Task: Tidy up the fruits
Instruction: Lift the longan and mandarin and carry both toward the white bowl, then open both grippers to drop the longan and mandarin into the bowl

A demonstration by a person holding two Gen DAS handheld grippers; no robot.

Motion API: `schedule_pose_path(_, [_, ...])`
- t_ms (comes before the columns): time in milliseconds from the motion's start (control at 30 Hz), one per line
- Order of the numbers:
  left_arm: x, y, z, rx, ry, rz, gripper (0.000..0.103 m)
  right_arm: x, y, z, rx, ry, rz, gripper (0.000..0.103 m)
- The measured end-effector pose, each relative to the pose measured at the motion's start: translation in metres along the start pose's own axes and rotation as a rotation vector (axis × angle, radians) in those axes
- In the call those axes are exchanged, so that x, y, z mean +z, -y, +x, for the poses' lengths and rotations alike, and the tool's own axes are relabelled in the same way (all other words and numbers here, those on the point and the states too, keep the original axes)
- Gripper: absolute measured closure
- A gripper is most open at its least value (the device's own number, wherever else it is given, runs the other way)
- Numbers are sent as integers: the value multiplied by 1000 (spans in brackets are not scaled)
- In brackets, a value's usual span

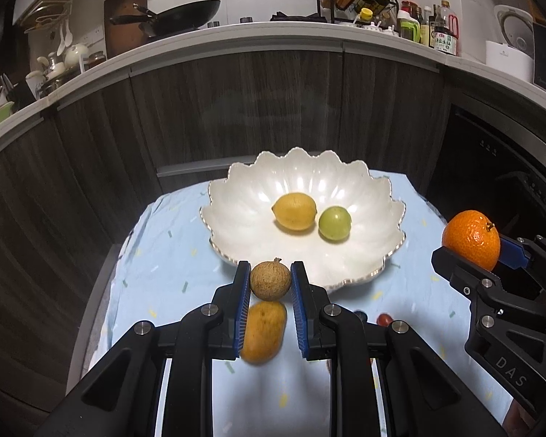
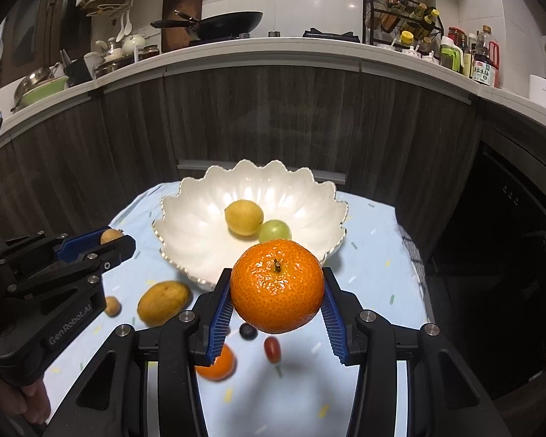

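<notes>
Fruit is held in both tongs above the pale blue cloth (image 2: 375,255), short of the white scalloped bowl (image 1: 364,225). Going left to right: the left gripper (image 1: 270,278) is clamped on a small brown round fruit (image 1: 270,279) (a longan, by the look of it), pinched between its blue pads just before the bowl's near rim. Beneath it on the cloth lies a yellow-orange oval fruit (image 2: 163,302), with a second small brown fruit (image 2: 111,306) beside it. In the bowl a lemon (image 1: 294,211) and a green round fruit (image 1: 334,224) sit touching. The right gripper (image 2: 277,291) is closed on a mandarin (image 2: 277,286), stem up — held well off the cloth, with a blueberry (image 2: 248,331), a small red fruit (image 2: 272,349) and another orange (image 2: 218,364) lying below it.

To do this step well, each fruit likely wants carrying over the rim and lowering toward an empty part of the bowl before the pads let go — dropped from height, the mandarin could knock the lemon or roll out.

Readable writing: "GenRobot.AI" on the left gripper's side, "DAS" on the right one's body. The bottle labels on the counter are too small to read.
</notes>
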State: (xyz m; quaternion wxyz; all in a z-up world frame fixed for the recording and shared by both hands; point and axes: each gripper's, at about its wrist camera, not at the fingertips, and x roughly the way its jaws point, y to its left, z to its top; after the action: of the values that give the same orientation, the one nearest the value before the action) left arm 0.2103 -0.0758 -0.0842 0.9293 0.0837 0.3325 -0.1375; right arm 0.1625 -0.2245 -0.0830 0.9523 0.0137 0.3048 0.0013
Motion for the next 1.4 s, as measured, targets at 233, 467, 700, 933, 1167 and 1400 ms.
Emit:
schedule_pose_path(233, [15,-3,13,-3,3,-6,81,13,5,15,-1,-2,9,57])
schedule_pose_path(467, [25,-6,33,-9,-9,-6,81,21,6,33,2,-13,8,57])
schedule_pose_path(700, [31,-10,58,-18,-31,-9,81,25,7,55,1,-38,4,57])
schedule_pose_path(933, [32,-12,82,-25,-63,-6,81,27,9,76,8,-68,11,57])
schedule_pose_path(1167, [31,-12,101,-37,-95,-13,81,26,8,97,18,-116,16,57])
schedule_pose_path(1400, [28,-13,109,-31,-115,-16,80,23,6,109,29,-137,14,57])
